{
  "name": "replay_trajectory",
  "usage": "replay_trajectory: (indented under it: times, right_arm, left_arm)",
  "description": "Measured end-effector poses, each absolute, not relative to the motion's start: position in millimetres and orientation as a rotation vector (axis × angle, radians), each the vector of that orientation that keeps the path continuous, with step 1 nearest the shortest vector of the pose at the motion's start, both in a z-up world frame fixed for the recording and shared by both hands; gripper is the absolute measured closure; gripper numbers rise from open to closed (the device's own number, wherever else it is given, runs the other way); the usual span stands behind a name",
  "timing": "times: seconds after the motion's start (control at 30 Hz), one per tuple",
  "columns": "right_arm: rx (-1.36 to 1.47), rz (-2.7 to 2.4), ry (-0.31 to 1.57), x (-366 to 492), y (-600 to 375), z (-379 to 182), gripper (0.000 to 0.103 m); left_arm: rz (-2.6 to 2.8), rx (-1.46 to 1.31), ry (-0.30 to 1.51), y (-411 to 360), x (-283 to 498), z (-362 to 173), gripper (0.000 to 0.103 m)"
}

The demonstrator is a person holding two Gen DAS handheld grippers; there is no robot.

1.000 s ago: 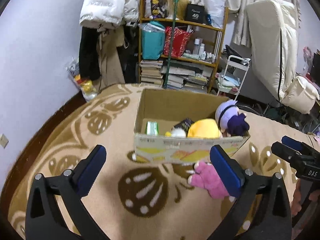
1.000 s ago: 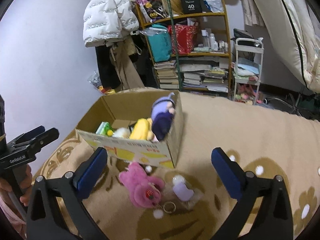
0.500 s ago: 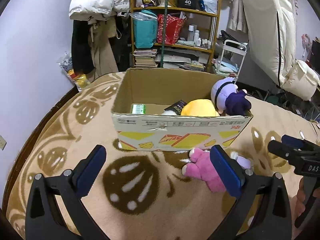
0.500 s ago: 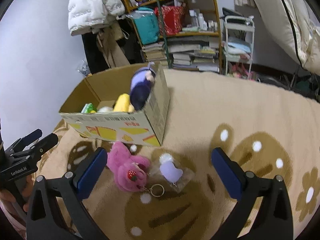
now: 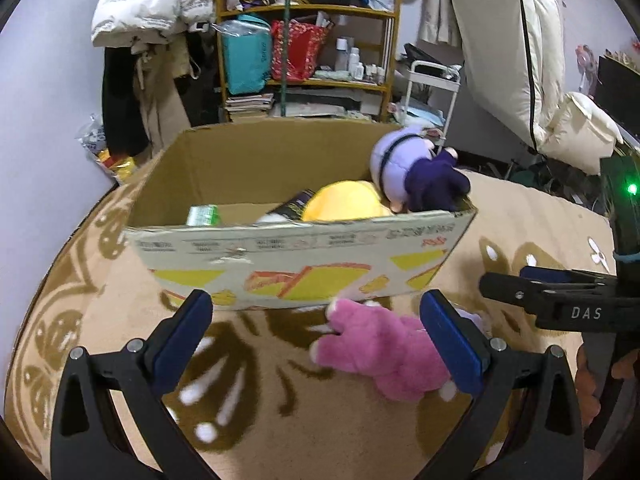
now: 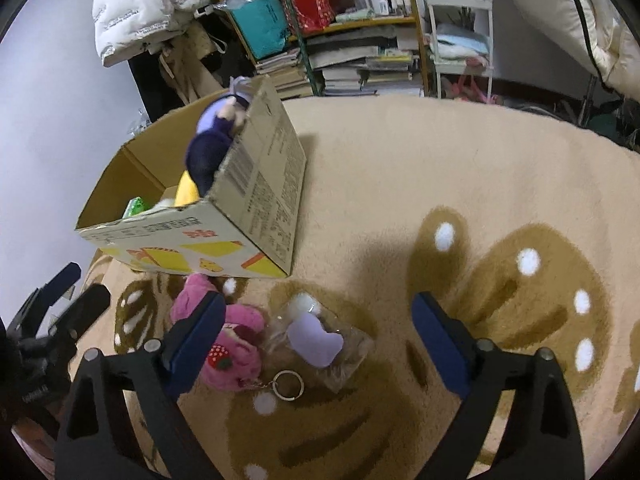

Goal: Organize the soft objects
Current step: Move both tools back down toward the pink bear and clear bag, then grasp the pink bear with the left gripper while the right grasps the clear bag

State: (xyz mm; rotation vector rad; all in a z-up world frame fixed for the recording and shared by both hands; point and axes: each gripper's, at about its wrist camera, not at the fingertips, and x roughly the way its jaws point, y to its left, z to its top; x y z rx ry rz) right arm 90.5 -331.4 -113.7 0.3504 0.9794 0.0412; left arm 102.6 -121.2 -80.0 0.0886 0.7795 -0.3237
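A cardboard box [image 5: 304,256] [image 6: 256,200] stands on the patterned rug. It holds a yellow plush [image 5: 344,204] and a green item [image 5: 202,215], and a purple doll [image 5: 412,168] [image 6: 216,136] leans over its corner. In front of the box lies a pink plush [image 5: 376,348] [image 6: 230,340] with a key ring [image 6: 288,385]. Beside it is a small lilac plush in a clear bag [image 6: 316,342]. My left gripper [image 5: 316,336] is open, low over the rug, with the pink plush by its right finger. My right gripper [image 6: 316,340] is open above the lilac plush.
A wooden shelf [image 5: 308,40] with bags and books stands behind the box, next to hanging coats [image 5: 148,8]. A white trolley [image 6: 456,32] and a cream padded chair [image 5: 520,48] are at the back right. The rug [image 6: 460,184] stretches open to the right.
Both grippers have come down and closer to the rug and the toys. The box now looms larger in the left wrist view. The right gripper now sits over the lilac plush.
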Motion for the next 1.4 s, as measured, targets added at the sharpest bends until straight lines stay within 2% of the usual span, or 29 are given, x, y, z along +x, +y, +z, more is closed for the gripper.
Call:
replay_trajectory:
  times: [0.63, 0.77, 0.8, 1.4]
  right_arm:
    - [0.424, 0.091, 1.087, 105, -338, -146, 0.005]
    - [0.437, 0.111, 1.116, 108, -339, -153, 0.020]
    - [0.436, 0.115, 1.129, 109, -339, -155, 0.021]
    - [0.437, 0.149, 1.212, 106, -340, -173, 0.021]
  left_arm:
    - [-0.486, 0.209, 0.882, -174, 92, -121, 0.001]
    - [-0.501, 0.227, 0.904, -182, 93, -128, 0.001]
    - [-0.502, 0.232, 0.909, -184, 93, -129, 0.001]
    - [-0.474, 0.300, 0.954, -198, 97, -157, 0.001]
